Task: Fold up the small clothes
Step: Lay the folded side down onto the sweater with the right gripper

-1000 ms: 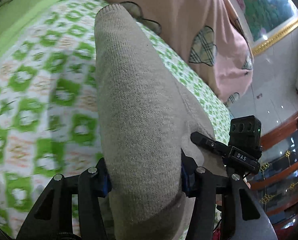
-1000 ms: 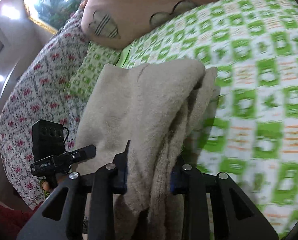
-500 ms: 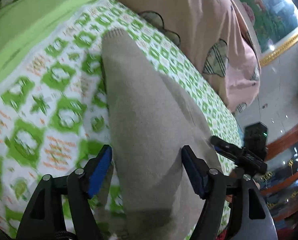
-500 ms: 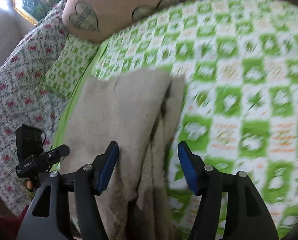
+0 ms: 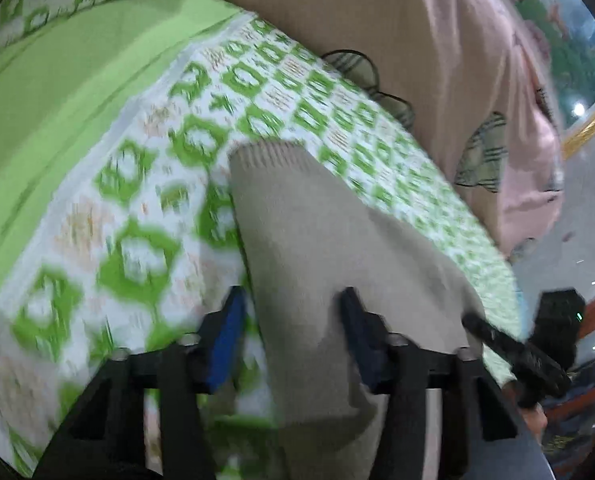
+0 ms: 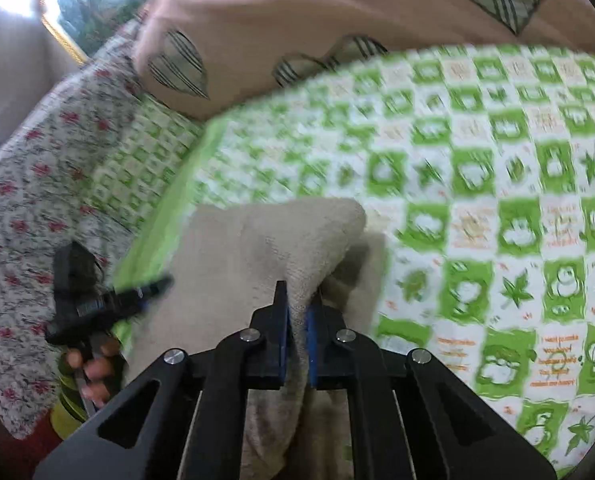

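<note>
A beige knit garment (image 5: 297, 232) lies on the green-and-white patterned bedspread (image 5: 137, 208), its ribbed cuff pointing away from me. My left gripper (image 5: 293, 320) is open, its blue pads on either side of the garment without squeezing it. In the right wrist view the same garment (image 6: 257, 248) lies bunched, and my right gripper (image 6: 297, 312) is shut on a raised fold of it. The other gripper shows at the left edge of that view (image 6: 97, 300), held in a hand.
A pink quilt (image 5: 417, 40) with plaid patches is heaped at the far side of the bed. A plain green sheet (image 5: 49, 80) lies to the left. A red-flowered white cloth (image 6: 29, 200) covers the bed's left side in the right wrist view.
Both grippers opened half a second ago and let the garment go. The left has stayed open and drawn back; the right has closed again on a fold of the garment.
</note>
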A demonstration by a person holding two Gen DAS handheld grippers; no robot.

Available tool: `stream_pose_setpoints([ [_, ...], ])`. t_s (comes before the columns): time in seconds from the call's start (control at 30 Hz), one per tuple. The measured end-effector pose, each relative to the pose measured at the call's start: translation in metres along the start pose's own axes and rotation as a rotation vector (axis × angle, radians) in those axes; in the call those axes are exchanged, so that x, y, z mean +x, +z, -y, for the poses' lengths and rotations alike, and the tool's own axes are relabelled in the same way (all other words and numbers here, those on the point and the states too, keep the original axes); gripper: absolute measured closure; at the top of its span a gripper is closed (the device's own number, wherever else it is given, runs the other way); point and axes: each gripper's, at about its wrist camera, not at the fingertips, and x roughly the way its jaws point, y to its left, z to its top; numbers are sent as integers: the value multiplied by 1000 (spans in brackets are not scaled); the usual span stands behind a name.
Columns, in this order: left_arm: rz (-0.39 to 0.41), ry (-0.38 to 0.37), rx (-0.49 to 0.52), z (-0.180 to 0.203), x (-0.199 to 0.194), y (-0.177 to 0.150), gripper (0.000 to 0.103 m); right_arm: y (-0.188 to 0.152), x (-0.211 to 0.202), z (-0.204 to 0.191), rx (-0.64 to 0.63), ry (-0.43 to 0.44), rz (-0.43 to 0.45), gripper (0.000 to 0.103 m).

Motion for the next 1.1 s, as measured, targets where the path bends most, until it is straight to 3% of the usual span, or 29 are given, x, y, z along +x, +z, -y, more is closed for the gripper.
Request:
stream_pose_setpoints([
  [0.03, 7, 52, 19, 2, 8, 10, 72, -2, 6, 4, 4, -17, -23, 94],
  [0.13, 9, 175, 74, 7, 22, 26, 75, -6, 18, 18, 60, -10, -61, 86],
  [0.17, 5, 184, 80, 7, 23, 28, 77, -6, 16, 19, 78, -6, -57, 85],
  [0.27, 20, 137, 111, 16, 2, 19, 77, -10, -7, 13, 86, -11, -33, 80],
  [0.4, 58, 92, 158, 30, -47, -23, 70, -29, -48, 3, 64, 12, 10, 58],
  [0.43, 64, 83, 166, 31, -60, -38, 68, -35, -55, 2, 61, 13, 16, 56],
  [0.53, 68, 83, 197, 36, -94, -87, 55, -59, -74, -4, 52, 23, 18, 56],
  [0.8, 62, 122, 235, 38, -138, -196, 45, -121, -87, -20, -5, 23, -28, 56],
  [0.93, 46, 144, 295, 47, -131, -221, 44, -138, -77, -25, -42, 15, -62, 56],
  [1.1, 69, 221, 338, 57, -110, -226, 44, -137, -72, -24, -26, 38, -51, 59],
])
